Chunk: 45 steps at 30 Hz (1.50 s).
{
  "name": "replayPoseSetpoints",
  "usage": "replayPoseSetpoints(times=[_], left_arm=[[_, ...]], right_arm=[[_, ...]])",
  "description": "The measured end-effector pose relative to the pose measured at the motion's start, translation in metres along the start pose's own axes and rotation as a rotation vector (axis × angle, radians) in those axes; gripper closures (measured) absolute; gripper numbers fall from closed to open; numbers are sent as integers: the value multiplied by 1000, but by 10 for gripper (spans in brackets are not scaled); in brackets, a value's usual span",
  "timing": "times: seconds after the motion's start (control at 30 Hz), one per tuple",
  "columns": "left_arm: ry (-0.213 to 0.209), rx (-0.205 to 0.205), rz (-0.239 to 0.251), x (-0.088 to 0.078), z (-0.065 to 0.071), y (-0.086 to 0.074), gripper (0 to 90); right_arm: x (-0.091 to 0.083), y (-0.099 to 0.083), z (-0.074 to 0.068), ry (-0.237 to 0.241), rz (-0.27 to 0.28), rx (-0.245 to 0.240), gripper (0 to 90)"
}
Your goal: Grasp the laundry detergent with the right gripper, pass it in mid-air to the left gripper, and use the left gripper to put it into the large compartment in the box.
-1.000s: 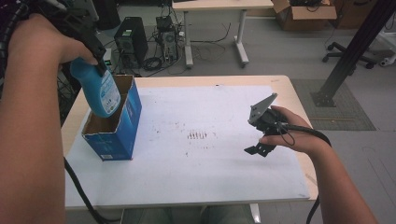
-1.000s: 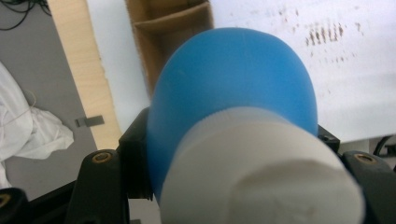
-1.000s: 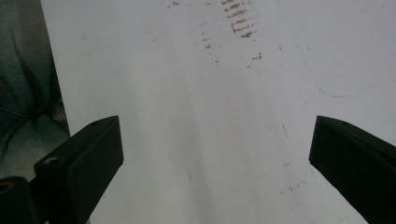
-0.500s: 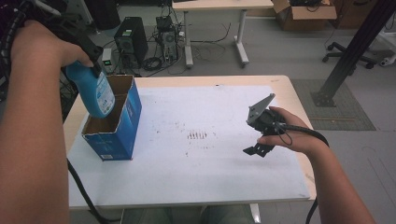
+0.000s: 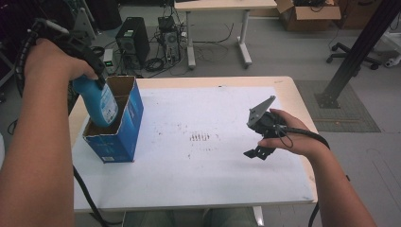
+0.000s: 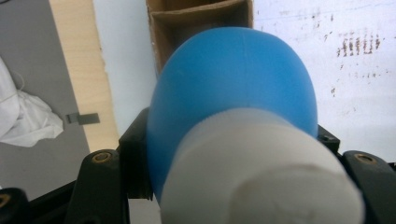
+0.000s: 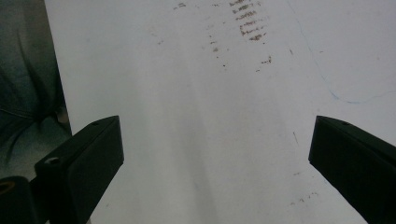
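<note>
l gripper (image 5: 97, 78) grips blue bottle (image 5: 100, 101), btm in box (image 5: 124, 137)

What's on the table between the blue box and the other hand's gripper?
Nothing stands between the blue box and the right gripper: only bare white table with a patch of small brown marks, seen in the high view.

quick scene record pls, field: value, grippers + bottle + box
left gripper: shut on the blue bottle, above the box
blue bottle: white cap toward the gripper camera, lower end inside the box's open top, tilted
box: blue carton, brown inside, upright at the table's left edge
right gripper: open, nothing between the jaws, held over the white sheet
white sheet: covers the table top, brown smudges near its middle
table: light wood edge
</note>
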<state>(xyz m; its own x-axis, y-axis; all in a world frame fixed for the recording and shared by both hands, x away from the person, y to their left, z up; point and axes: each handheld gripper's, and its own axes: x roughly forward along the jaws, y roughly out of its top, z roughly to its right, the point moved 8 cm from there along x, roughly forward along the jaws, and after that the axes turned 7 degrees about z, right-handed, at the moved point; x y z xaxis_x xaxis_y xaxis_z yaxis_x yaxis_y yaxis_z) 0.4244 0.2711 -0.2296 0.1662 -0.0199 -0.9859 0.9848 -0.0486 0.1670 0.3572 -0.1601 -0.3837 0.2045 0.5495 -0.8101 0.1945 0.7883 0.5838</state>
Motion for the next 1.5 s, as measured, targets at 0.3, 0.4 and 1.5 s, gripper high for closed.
replayPoseSetpoints(times=[0.3,0.4,1.5], left_arm=[[-7,-13,-33,32,-8,-3,377],[-9,-18,-44,42,-10,-5,377],[-14,-17,-111,121,-5,-16,377]], right_arm=[[1,-1,-1,5,-4,2,33],[2,-1,-1,8,-10,3,33],[7,-4,-3,19,-9,2,33]])
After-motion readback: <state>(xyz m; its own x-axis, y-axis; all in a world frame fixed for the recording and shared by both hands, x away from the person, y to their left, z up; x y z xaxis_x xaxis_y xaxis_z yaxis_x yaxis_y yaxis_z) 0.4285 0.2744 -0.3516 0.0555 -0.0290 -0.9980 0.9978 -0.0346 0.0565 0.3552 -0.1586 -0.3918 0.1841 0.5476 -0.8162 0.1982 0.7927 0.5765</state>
